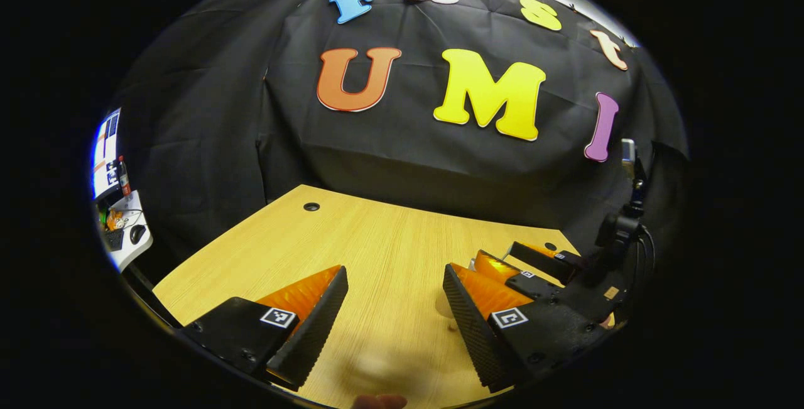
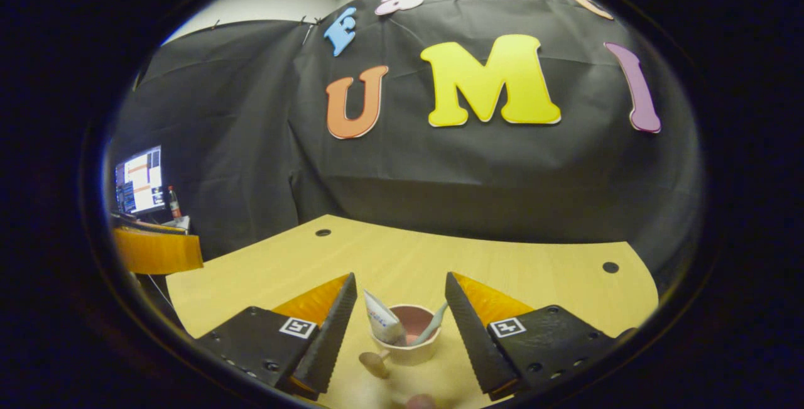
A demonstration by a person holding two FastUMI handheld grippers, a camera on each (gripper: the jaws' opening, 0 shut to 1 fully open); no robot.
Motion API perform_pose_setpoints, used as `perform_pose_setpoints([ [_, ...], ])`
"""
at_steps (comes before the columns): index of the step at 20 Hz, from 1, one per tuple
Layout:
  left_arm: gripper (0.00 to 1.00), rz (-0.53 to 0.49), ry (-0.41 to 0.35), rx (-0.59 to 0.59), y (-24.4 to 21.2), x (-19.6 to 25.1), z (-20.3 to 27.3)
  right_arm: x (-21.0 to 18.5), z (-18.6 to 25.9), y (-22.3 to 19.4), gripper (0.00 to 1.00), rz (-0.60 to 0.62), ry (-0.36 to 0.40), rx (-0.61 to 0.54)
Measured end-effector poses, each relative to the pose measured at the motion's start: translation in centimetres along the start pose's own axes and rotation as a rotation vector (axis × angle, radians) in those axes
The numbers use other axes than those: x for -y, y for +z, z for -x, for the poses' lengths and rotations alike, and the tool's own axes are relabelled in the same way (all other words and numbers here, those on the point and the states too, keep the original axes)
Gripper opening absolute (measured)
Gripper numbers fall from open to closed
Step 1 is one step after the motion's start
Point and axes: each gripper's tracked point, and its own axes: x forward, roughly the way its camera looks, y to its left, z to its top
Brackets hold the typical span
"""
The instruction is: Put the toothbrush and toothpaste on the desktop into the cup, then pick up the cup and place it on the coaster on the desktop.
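Cup (image 2: 411, 343) holding toothpaste (image 2: 383, 324), toothbrush (image 2: 433, 327)

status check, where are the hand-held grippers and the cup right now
Right hand-held gripper open, fingers either side of the cup, not touching. Toothpaste and toothbrush in the cup. Left hand-held gripper open over bare desktop. Nothing blocking.

A wooden desk (image 2: 402, 258) is backed by black cloth (image 2: 477, 176); left of the desk, a lit monitor (image 2: 139, 180) is seen.
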Motion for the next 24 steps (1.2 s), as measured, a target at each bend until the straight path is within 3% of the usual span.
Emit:
perform_pose_setpoints([
  [4,0.97,0.014,-0.032,0.009,0.3,1.3,0.2,0.9,3.5,1.9,0.92,0.026,-0.043,0.025],
  [12,0.96,0.009,-0.128,-0.046,-0.9,5.5,1.1,4.7,12.8,3.7,0.94,0.014,-0.154,0.003],
  [19,0.97,0.009,-0.203,-0.32,-5.9,9.1,-0.6,9.2,19.6,3.3,0.95,0.001,-0.275,-0.021],
  [24,0.97,-0.022,-0.194,-0.581,-9.9,9.5,-3.7,12.5,22.3,2.8,0.95,-0.029,-0.36,-0.038],
])
